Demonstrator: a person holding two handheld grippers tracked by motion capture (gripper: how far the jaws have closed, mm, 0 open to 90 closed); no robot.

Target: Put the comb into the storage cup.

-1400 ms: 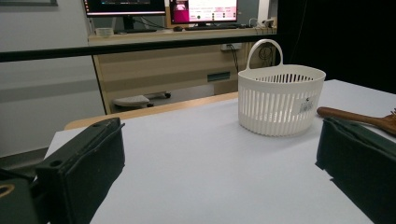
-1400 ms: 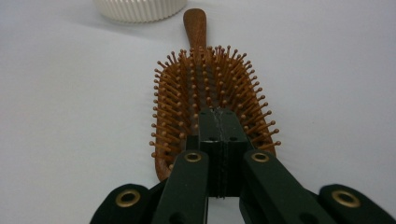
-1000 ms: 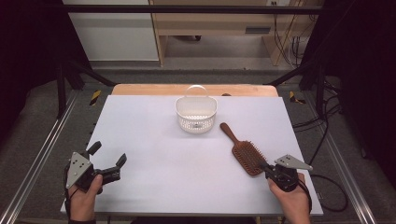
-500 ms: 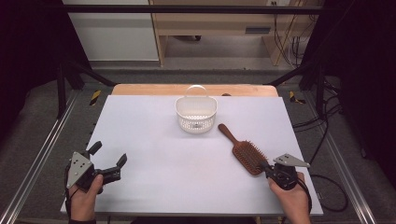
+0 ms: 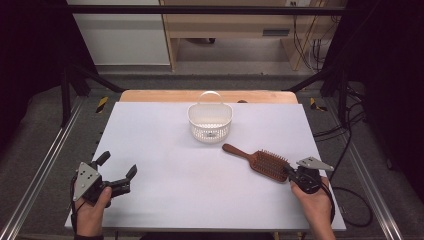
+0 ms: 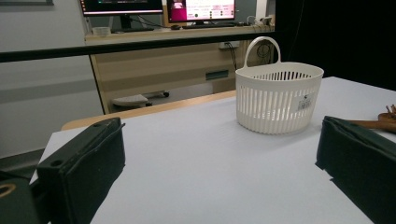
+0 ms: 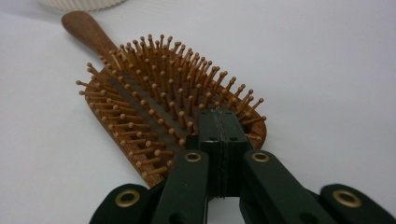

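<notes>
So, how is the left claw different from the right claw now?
The left claw has its jaws wide apart and nothing between them; the right claw has its jaws pressed shut. The left claw is far from the hairbrush; the right claw's tip is over its bristles. Both sit low over the table.

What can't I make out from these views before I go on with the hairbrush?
- Right gripper view: the shut jaws cover the near end of the hairbrush; contact with the bristles can't be judged.
- Same view: the basket is cut off by the top edge.
- Left gripper view: the label on the basket is too small to read.
</notes>
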